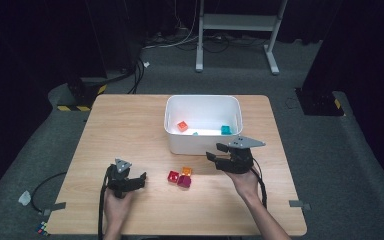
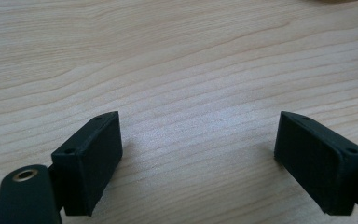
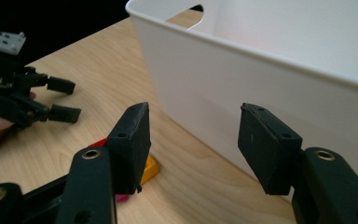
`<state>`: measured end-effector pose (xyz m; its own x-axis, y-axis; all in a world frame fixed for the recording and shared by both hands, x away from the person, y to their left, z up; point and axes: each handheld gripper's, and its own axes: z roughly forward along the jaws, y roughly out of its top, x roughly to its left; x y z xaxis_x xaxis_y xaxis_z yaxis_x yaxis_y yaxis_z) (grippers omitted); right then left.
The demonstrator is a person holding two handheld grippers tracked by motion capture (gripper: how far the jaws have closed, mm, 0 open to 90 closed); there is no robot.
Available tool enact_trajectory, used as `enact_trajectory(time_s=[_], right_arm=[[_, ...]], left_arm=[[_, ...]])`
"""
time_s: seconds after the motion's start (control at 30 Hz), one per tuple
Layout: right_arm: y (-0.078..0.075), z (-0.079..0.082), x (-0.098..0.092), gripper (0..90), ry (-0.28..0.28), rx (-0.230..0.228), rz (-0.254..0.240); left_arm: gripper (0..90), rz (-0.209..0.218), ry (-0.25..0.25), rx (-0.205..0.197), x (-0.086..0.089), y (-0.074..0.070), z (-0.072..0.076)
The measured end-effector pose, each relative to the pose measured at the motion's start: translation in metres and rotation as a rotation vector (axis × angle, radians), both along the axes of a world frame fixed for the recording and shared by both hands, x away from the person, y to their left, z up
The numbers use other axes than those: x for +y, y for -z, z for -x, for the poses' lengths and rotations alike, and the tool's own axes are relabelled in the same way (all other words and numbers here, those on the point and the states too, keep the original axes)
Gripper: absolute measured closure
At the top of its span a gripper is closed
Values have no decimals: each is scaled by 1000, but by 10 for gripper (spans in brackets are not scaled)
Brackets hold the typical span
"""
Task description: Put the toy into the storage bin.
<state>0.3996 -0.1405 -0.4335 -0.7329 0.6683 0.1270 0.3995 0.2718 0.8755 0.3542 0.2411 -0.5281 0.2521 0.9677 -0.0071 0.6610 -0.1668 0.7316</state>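
Orange, red and magenta blocks (image 1: 180,177) sit near the white bin (image 1: 203,145); the right gripper (image 1: 219,152), half open and empty, could clip its wall. The left gripper (image 1: 141,180) rests wide on the worktop (image 1: 120,125).

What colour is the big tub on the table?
White; the tub shows best in the high view.

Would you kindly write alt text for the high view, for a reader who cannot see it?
A person holds an open right gripper beside a white bin on a wooden table, near red, orange and magenta blocks. The open left gripper rests at the table's near left.
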Motion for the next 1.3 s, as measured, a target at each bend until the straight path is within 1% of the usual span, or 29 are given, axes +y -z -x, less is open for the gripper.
enact_trajectory(time_s=[0.27, 0.43, 0.6, 0.83, 1.03, 1.07, 1.1, 1.2, 1.3], right_arm=[[24, 17, 9, 435, -36, 24, 12], [37, 26, 16, 439, -51, 34, 28], [51, 32, 24, 440, -72, 57, 44], [67, 38, 34, 439, -109, 84, 66], [76, 41, 44, 439, -135, 94, 89], [77, 41, 46, 439, -138, 101, 85], [78, 40, 49, 439, -148, 105, 91], [80, 40, 56, 439, -166, 99, 117], [82, 38, 62, 439, -174, 101, 126]], left_arm=[[152, 0, 0, 0, 0, 0, 0], [151, 0, 0, 0, 0, 0, 0], [151, 0, 0, 0, 0, 0, 0], [152, 0, -1, -1, 0, 0, 0], [151, 0, 0, 0, 0, 0, 0], [151, 0, 0, 0, 0, 0, 0], [151, 0, 0, 0, 0, 0, 0], [152, 0, 0, 0, 0, 0, 0], [151, 0, 0, 0, 0, 0, 0]])
